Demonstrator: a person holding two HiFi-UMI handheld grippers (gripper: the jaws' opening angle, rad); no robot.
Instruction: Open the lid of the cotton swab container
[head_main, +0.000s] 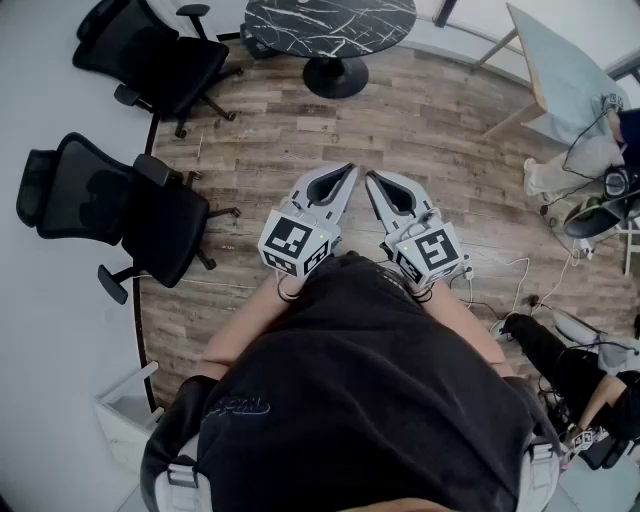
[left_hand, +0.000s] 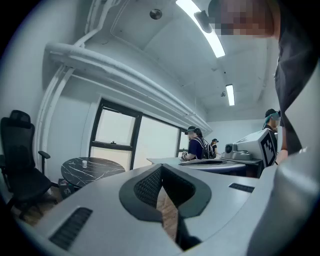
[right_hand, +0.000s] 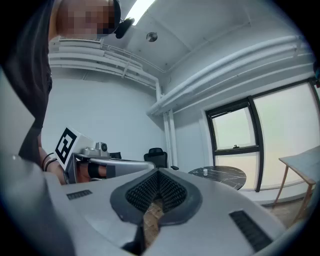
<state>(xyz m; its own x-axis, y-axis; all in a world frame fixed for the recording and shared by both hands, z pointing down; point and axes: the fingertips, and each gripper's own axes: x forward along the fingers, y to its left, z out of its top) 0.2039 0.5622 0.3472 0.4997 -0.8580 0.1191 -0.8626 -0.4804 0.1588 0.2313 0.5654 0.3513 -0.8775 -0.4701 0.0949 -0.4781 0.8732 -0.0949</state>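
Left tongs (head_main: 349, 169), right tongs (head_main: 370, 176) (both shut); two chairs (head_main: 150, 52) (head_main: 125, 205).

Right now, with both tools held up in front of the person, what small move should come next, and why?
Probably a step toward the round marble table. The left tool and right tool are shut and empty, held over wood floor with nothing near them to work on. A small white thing stands on that table, too small to name.

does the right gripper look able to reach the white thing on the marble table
Probably not: the right gripper, shut, sits by the person's torso; the white thing on the marble table lies across the floor, unblocked but far.
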